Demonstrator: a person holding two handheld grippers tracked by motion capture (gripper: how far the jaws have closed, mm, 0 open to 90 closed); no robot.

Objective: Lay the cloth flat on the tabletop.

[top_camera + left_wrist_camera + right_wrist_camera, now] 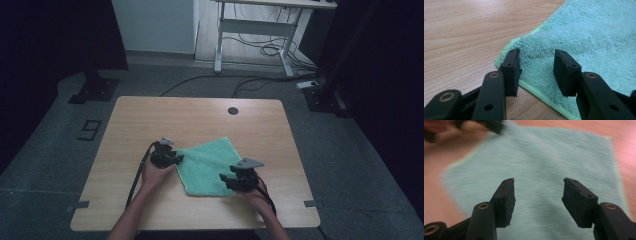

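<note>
A teal-green terry cloth [207,165] lies flat on the wooden table [150,120]. My left gripper [176,159] sits at the cloth's left corner. In the left gripper view its jaws are open around a raised bit of that corner [536,53], one pad [511,70] on the hem. My right gripper [226,178] hovers over the cloth's near right part, open. The right gripper view is blurred: the cloth [544,162] spreads ahead between the pads [505,200], and the other gripper [494,125] shows at the far corner.
A round cable hole [233,110] is in the table's far side. A standing desk frame [250,35] and loose cables [260,50] are on the floor beyond. Dark stands [95,85] flank the table. Bare wood surrounds the cloth.
</note>
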